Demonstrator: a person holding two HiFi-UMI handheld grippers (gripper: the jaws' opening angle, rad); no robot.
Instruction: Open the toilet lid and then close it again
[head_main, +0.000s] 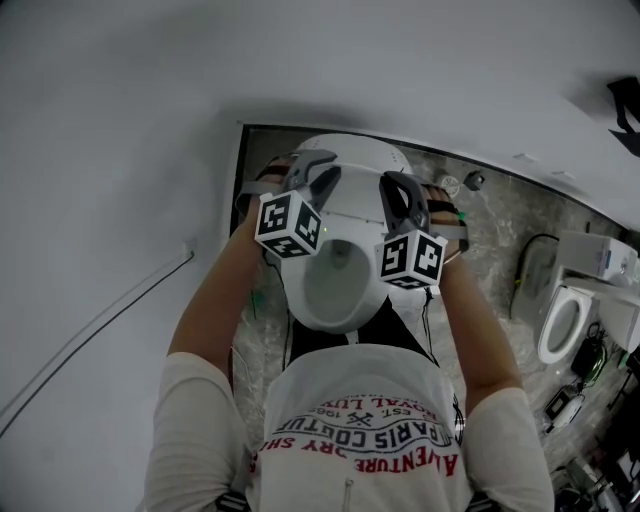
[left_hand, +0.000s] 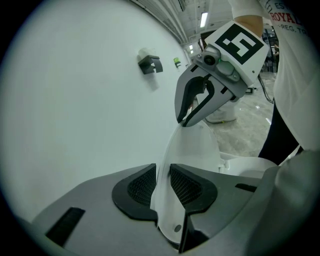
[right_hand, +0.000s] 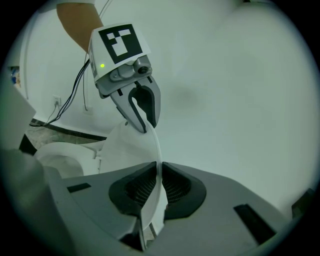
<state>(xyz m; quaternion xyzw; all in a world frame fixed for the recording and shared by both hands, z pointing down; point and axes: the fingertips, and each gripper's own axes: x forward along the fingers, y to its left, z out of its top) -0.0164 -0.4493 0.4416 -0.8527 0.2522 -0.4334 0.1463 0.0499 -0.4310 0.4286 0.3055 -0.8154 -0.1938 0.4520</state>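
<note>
The white toilet lid (head_main: 352, 160) stands raised, close to the wall, above the open bowl (head_main: 330, 290). My left gripper (head_main: 318, 176) is at the lid's left edge and my right gripper (head_main: 402, 190) at its right edge. In the left gripper view the lid (left_hand: 192, 145) runs between the jaws of the left gripper (left_hand: 163, 182); it lies along one pad and the pads do not squeeze it. In the right gripper view the right gripper (right_hand: 160, 180) is shut on the thin lid edge (right_hand: 132, 145). Each view shows the other gripper, the right gripper (left_hand: 187, 120) and the left gripper (right_hand: 145, 125), at the lid's far rim.
The pale wall (head_main: 120, 150) stands right behind the lid, with a cable (head_main: 100, 320) running down it and a small hook (left_hand: 150, 64). A second toilet (head_main: 562, 322) and loose gear sit on the marbled floor (head_main: 500, 230) to the right. The person stands directly before the bowl.
</note>
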